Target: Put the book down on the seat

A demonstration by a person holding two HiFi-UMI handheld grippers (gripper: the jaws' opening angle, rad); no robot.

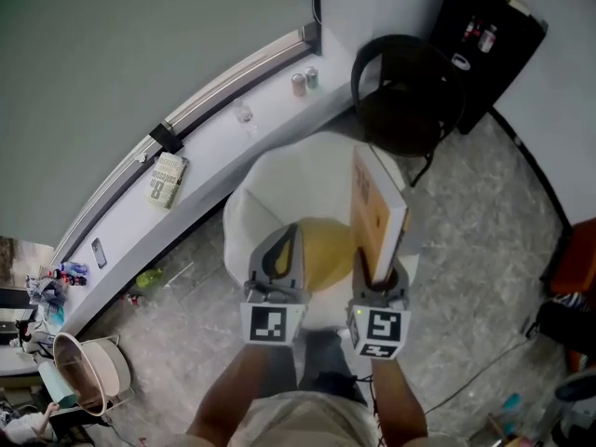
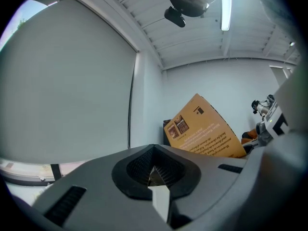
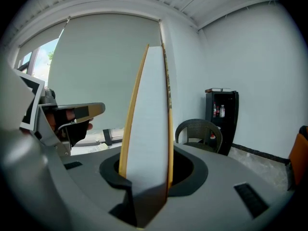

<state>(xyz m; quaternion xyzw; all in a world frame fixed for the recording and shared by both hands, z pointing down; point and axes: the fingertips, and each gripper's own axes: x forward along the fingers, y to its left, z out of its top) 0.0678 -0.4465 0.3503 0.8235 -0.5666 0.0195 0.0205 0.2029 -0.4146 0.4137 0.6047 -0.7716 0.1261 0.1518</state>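
Nearest the camera, the left gripper [image 1: 287, 242] had its jaws closed tip to tip with nothing between them, a fact plain in its own view [image 2: 155, 175], where the two dark pads met in a point. Just beside it, the right gripper [image 1: 378, 276] was clamped on the lower edge of the book [image 1: 374, 205]. The right gripper view [image 3: 144, 177] showed the pale page block [image 3: 149, 129] standing upright between the jaws, with orange covers on either side. From the left gripper view the book's orange back cover [image 2: 202, 129] appeared tilted, with printed lines running across it. The book was held on edge above the right part of the white seat [image 1: 279, 180], next to a yellow cushion [image 1: 328, 250] that lay on it. Its bottom corner seemed clear of the seat, though the gripper hid that spot. Beyond the seat stood a dark wicker chair [image 1: 406, 89] on the speckled floor [image 1: 484, 222]. Two cans [image 1: 304, 80] sat on the long window ledge [image 1: 214, 147] to the left. Farthest off, a black cabinet [image 1: 492, 37] stood against the wall.
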